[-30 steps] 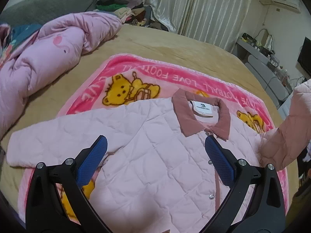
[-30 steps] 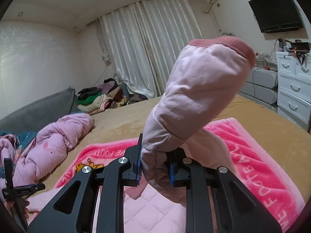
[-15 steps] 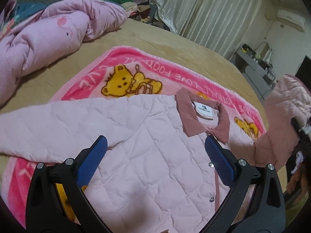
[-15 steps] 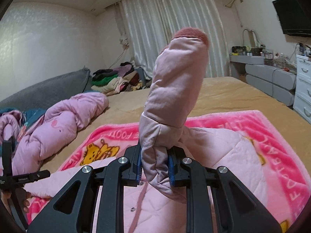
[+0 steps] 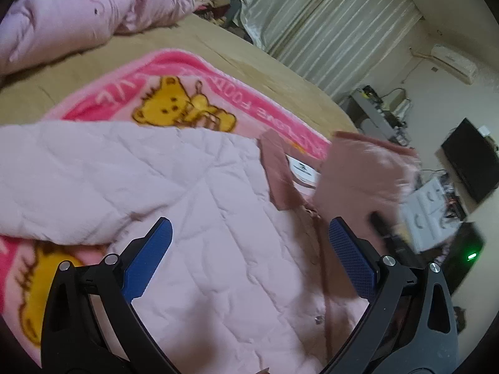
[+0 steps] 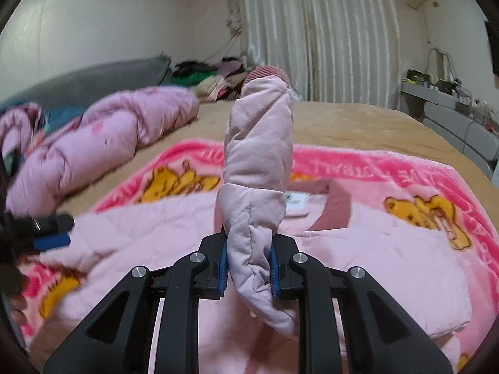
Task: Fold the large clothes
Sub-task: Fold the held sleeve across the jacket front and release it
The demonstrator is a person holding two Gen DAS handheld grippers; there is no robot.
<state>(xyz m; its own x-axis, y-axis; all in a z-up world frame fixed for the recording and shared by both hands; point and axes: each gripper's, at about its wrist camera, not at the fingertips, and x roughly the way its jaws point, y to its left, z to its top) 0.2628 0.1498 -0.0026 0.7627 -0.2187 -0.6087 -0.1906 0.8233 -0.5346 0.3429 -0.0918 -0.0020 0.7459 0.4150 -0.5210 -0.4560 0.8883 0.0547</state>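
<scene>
A pale pink quilted jacket (image 5: 193, 205) with a dusty-rose collar (image 5: 274, 171) lies front-up on a pink teddy-bear blanket (image 5: 174, 106). My left gripper (image 5: 249, 249) is open and empty, low over the jacket's chest near the left sleeve (image 5: 62, 180). My right gripper (image 6: 248, 265) is shut on the jacket's right sleeve (image 6: 259, 162), which stands up above the jaws with its cuff on top, held over the jacket body (image 6: 374, 249). That raised sleeve (image 5: 361, 180) shows blurred in the left wrist view, beside the collar.
The blanket (image 6: 389, 168) lies on a tan bed (image 6: 343, 124). A bunched pink duvet (image 6: 103, 152) lies at the left. A clothes pile (image 6: 205, 78) sits at the far edge by the curtains. A TV (image 5: 467, 162) and drawers (image 5: 430, 212) stand to the right.
My right gripper has carried the sleeve leftward, over the jacket's collar and chest. My left gripper has moved lower and closer to the jacket, still open.
</scene>
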